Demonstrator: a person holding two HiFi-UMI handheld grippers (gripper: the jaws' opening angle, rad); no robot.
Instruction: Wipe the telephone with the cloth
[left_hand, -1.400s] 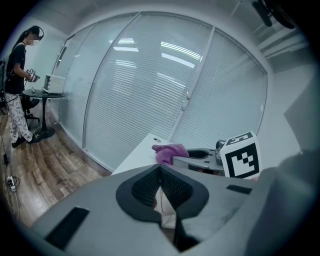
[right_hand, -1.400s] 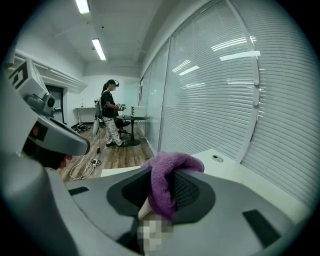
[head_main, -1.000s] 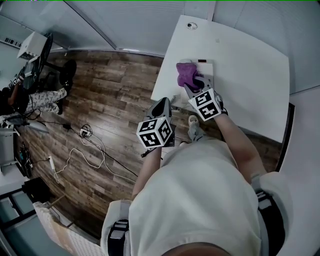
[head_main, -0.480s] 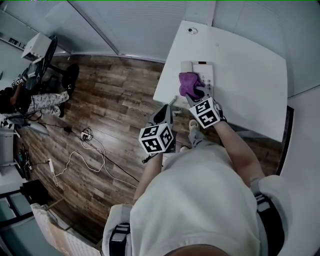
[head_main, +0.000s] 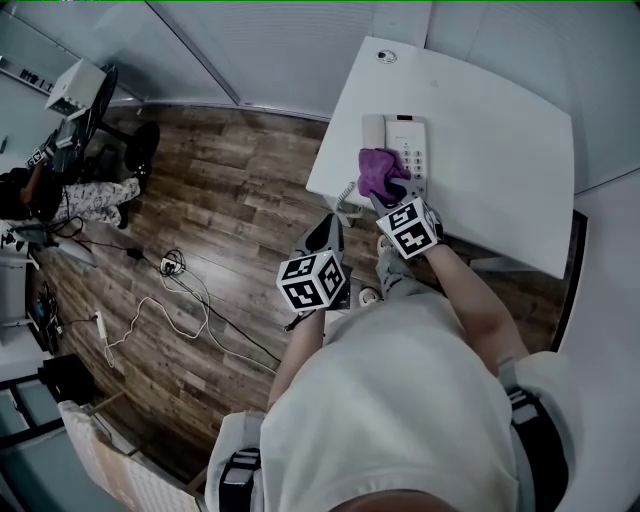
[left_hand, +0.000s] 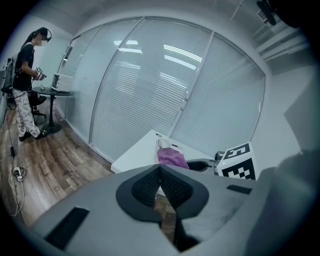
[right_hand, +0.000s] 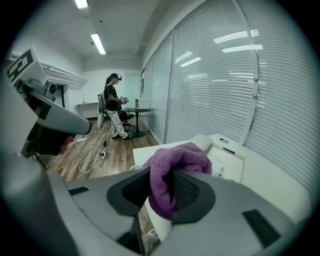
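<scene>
A white telephone (head_main: 403, 140) lies near the left edge of the white table (head_main: 500, 130), its handset (right_hand: 202, 141) on the left side. My right gripper (head_main: 390, 192) is shut on a purple cloth (head_main: 378, 172). The bunched cloth (right_hand: 175, 165) rests on the phone's near end, covering its lower part. My left gripper (head_main: 325, 228) is shut and empty. It hovers over the floor just off the table's near left corner. In the left gripper view the cloth (left_hand: 171, 157) and phone (left_hand: 162, 144) lie ahead of its closed jaws.
A small round fitting (head_main: 385, 56) sits at the table's far corner. White cables and a power strip (head_main: 170, 265) lie on the wood floor. Another person (right_hand: 114, 107) stands by a desk and chair farther off. A glass wall with blinds runs behind the table.
My right gripper has drawn the cloth along the phone toward me, uncovering the phone's far end and keypad. The left gripper has drifted slightly back toward me, still shut.
</scene>
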